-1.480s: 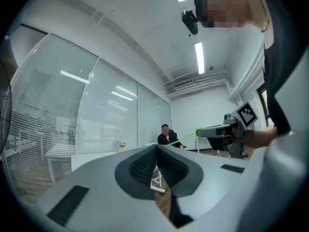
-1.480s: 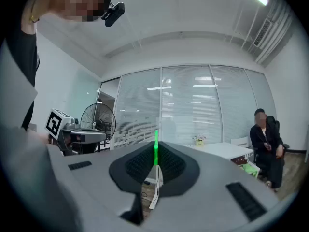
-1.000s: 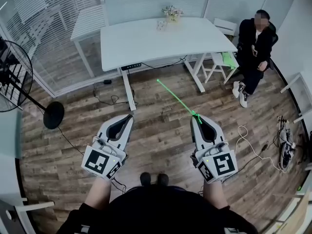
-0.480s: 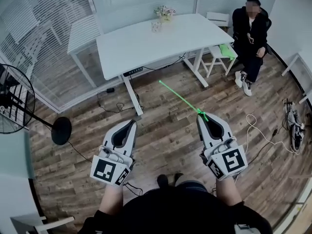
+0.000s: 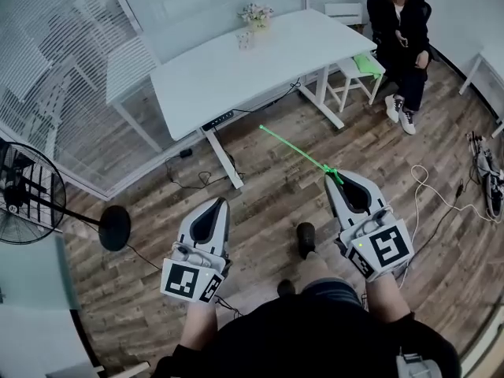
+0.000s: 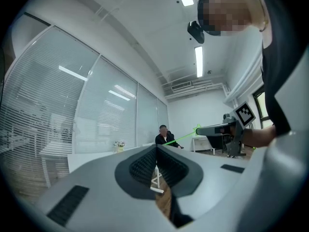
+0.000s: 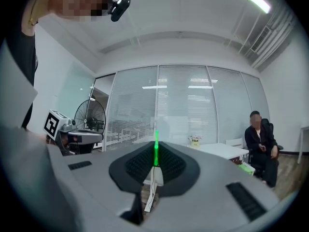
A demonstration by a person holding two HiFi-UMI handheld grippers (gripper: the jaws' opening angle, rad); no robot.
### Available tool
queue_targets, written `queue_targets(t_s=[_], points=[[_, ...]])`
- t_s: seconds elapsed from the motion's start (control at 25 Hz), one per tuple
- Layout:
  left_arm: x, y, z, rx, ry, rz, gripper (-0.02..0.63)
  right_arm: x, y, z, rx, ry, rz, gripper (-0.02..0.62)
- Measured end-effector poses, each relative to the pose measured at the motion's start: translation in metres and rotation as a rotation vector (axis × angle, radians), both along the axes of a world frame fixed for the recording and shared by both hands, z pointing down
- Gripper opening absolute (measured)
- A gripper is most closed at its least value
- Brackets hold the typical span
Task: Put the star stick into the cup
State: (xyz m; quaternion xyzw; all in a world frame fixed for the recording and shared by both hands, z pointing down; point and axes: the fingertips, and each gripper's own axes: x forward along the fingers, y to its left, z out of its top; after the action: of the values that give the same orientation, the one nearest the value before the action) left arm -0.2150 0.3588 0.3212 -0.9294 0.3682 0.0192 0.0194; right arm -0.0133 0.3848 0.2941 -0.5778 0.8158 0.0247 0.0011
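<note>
- Currently your star stick (image 5: 295, 146) is off the floor and out in the air – a thin green rod pinched at one end by your right gripper (image 5: 336, 176).
- Its star-shaped end sits right at the jaw tips, and the plain shaft slants away from you toward the white table (image 5: 236, 77), with its far tip short of the table's edge.
- Looking along your right gripper's jaws in the right gripper view, the pads are drawn in narrow on the green shaft (image 7: 156, 151), which rises straight up between them.
- Your left gripper (image 5: 218, 203) is held low, beside the right one but well apart from it. Its jaws are closed tip to tip with nothing between them – only floor and a table leg show through the gap behind the tips.
- From the left gripper view you can see the right gripper (image 6: 215, 129) side-on, the green stick jutting from its tip.
- The cup (image 5: 246, 40) looks like the small clear thing standing on the far part of the table, just beside a pot of flowers (image 5: 256, 14). It is too small to make out further.
- Between you and the table lies wooden floor (image 5: 260, 195) with loose cables.
- A seated person in dark clothes (image 5: 398, 30) is at the table's right end, near a white chair (image 5: 358, 73).
- A standing fan (image 5: 27, 203) is far to your left.
</note>
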Motion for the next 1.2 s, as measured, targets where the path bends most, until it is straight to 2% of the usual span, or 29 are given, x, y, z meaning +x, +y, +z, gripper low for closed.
queue_targets(t_s=[0.28,0.96,1.2], points=[[0.027,-0.05,-0.007,0.019,-0.014,0.008,0.014,0.02,-0.058,-0.006,0.036,-0.035,-0.009,0.023],[0.114,-0.213,-0.017,0.042,-0.024,-0.087,0.014,0.113,-0.236,-0.013,0.037,-0.04,-0.087,0.023],[0.13,-0.247,-0.019,0.048,-0.045,-0.118,0.014,0.134,-0.275,-0.006,0.03,-0.053,-0.099,0.023]])
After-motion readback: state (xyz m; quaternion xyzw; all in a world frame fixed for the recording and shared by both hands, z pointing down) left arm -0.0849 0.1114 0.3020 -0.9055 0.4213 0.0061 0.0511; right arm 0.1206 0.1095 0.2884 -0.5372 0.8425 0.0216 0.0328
